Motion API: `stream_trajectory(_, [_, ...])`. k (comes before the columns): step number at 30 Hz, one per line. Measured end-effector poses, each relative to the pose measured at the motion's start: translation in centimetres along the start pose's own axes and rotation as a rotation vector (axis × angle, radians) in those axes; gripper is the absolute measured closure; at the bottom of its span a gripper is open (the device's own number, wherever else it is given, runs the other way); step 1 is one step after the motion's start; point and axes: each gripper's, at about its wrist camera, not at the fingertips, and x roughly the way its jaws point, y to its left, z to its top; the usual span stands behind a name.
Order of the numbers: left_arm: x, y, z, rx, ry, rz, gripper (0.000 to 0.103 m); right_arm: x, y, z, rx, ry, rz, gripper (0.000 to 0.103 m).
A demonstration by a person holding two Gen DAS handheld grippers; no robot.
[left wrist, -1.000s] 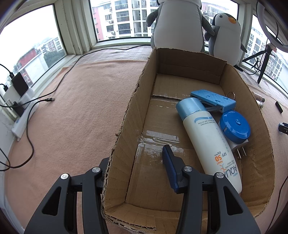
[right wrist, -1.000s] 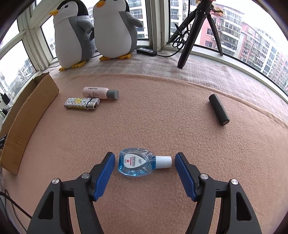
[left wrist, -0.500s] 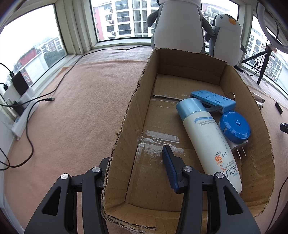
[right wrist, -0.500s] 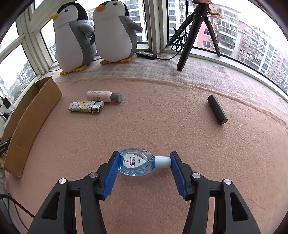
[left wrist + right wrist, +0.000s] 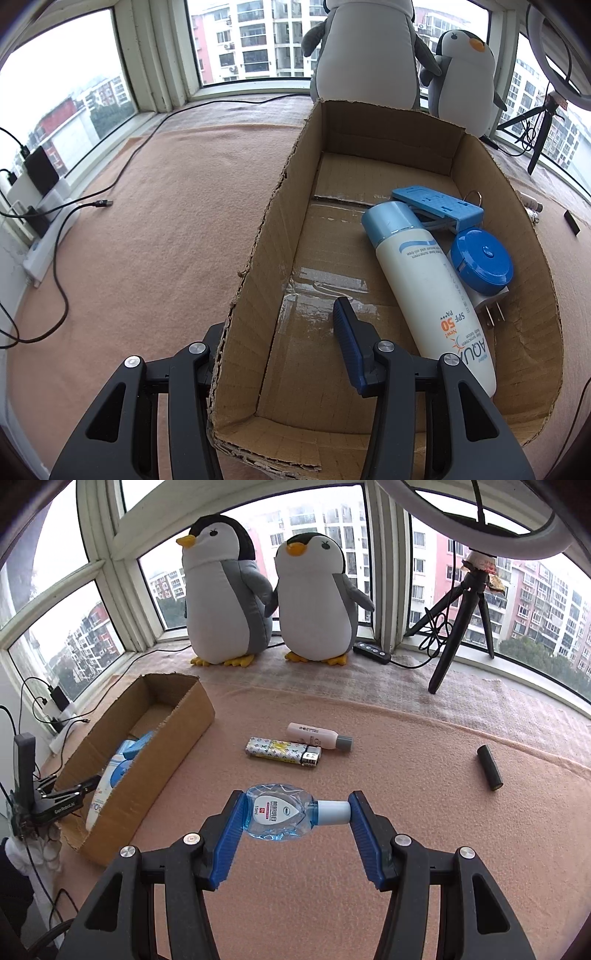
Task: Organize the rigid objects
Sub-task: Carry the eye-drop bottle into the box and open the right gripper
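A small clear blue bottle [image 5: 275,812] with a white cap lies crosswise between the blue pads of my right gripper [image 5: 297,808], which is shut on it end to end above the pink carpet. The cardboard box [image 5: 273,206] holds a white sunscreen bottle [image 5: 424,280], a blue clip [image 5: 436,205] and a round blue plug [image 5: 480,260]. My left gripper [image 5: 280,321] stands open astride the box's left wall, one finger outside and one inside. In the right wrist view the box [image 5: 173,734] sits at the left.
On the carpet lie a patterned lighter [image 5: 282,751], a small white bottle with a grey cap [image 5: 317,736] and a black cylinder [image 5: 489,762]. Two plush penguins [image 5: 225,590] and a tripod [image 5: 458,613] stand by the windows. Cables [image 5: 55,236] run along the left.
My right gripper went from open around the small blue bottle to shut on it, then rose with it off the carpet. The left gripper has stayed still at the box wall.
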Motion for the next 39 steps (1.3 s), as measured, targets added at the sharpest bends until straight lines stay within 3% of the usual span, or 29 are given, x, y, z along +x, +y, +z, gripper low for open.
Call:
stream_trajectory(17, [0.1,-0.1,0.0,-0.007,-0.003,-0.009,0.056,1.9,11.3,5.2,-0.081,-0.059,0.153,0.051])
stream_trajectory(29, [0.2,0.1,0.0,-0.018,-0.004,-0.018,0.056,6.2,14.7,6.6,-0.104,-0.031,0.153,0.051])
stream_trajectory(39, [0.1,0.1,0.0,-0.019,-0.004,-0.019,0.056,9.1,15.0,6.7,-0.109,0.013,0.127,0.051])
